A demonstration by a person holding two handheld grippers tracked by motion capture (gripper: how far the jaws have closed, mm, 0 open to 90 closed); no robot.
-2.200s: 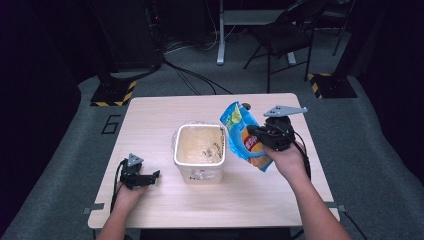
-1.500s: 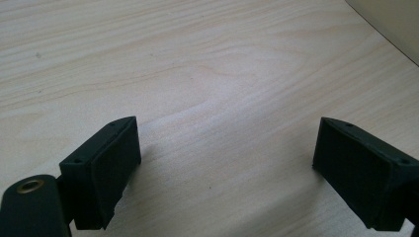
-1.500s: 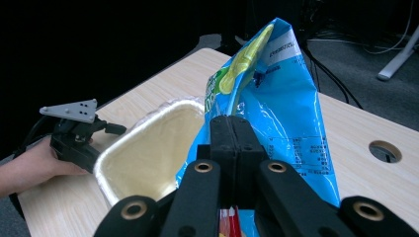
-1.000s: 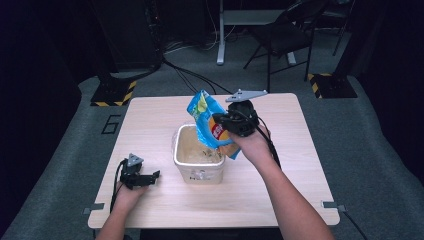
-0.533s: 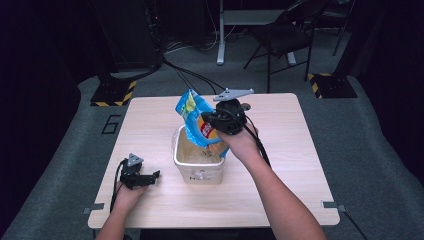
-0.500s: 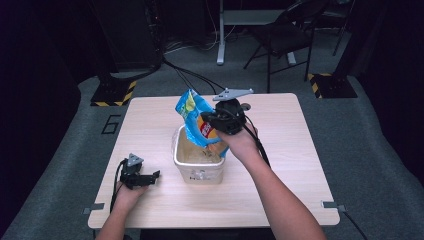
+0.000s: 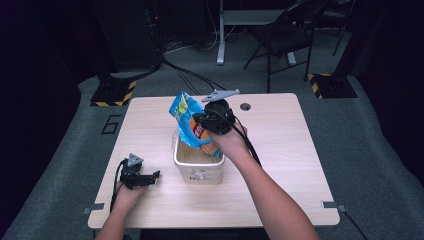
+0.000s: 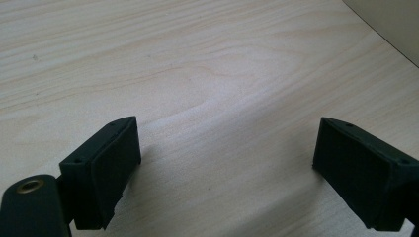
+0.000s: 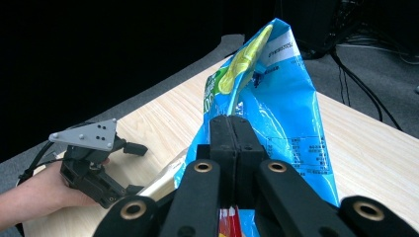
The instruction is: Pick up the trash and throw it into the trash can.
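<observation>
Right tool clenched on the chip bag — light, crinkly, slippery film, contents fragile — gripped at its flat middle, tilted toward 11 o'clock above the tub; left tool released.

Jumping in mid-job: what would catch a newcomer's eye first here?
The bright blue chip bag, pinched in the shut right gripper and hanging over the open white tub at the table's middle. The left gripper rests open on the near left of the table.
</observation>
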